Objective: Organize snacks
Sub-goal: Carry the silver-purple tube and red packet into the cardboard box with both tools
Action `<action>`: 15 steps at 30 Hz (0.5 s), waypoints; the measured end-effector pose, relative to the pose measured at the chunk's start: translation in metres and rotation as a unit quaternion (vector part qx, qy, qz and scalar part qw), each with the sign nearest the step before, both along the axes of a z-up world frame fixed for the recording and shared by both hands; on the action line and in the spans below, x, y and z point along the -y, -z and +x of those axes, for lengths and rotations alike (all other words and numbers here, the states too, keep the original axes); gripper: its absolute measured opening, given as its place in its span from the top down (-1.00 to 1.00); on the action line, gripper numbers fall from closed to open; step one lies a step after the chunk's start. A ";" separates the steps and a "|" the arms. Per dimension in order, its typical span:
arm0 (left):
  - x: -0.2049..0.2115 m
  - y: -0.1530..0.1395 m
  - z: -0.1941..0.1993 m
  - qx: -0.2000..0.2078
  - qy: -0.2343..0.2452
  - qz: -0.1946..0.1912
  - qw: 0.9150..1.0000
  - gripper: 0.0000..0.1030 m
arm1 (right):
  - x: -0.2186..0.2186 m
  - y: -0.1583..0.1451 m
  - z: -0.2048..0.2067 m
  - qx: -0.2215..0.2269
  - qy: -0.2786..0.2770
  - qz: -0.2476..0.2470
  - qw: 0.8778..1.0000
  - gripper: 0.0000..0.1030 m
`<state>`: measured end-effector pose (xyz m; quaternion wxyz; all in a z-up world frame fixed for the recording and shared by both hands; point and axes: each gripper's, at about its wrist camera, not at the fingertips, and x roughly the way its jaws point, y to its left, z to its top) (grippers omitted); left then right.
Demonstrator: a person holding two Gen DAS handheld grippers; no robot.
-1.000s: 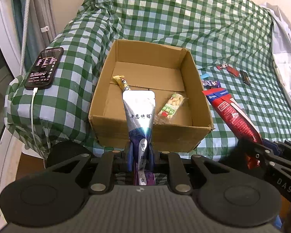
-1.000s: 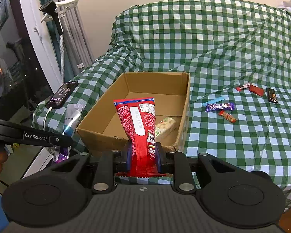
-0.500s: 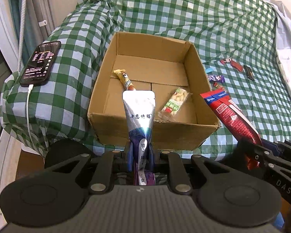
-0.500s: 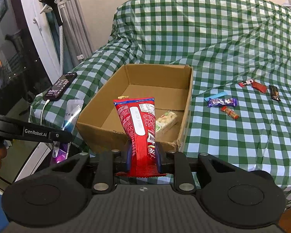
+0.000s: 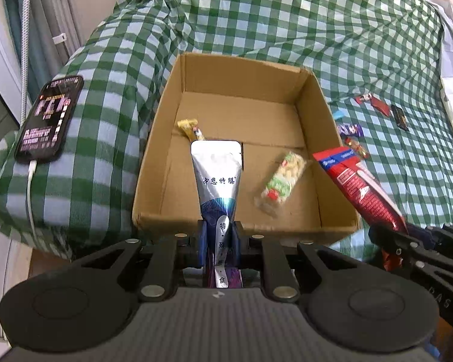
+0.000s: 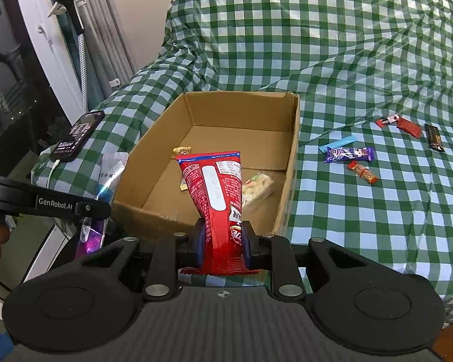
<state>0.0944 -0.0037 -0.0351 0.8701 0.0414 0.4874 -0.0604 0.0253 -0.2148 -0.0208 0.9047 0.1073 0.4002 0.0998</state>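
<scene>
Cardboard filled more of both views than 1 second earlier: the box [image 5: 241,229] had drawn closer, so both packets looked nearly ready to drop in. The left gripper [image 5: 219,241] was clenched on the silver pouch [image 5: 216,175], the right gripper [image 6: 222,246] on the red packet [image 6: 214,187], each packet's top reaching over the near wall.

I have carried my silver pouch [image 5: 217,178] and red packet [image 6: 216,187] closer, so both now reach over the cardboard box's [image 5: 287,232] near wall.
</scene>
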 end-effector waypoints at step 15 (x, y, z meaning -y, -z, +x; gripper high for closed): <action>0.010 0.025 0.105 -0.023 0.001 -0.001 1.000 0.64 | -0.001 0.022 0.094 -0.013 0.017 0.013 1.000 0.50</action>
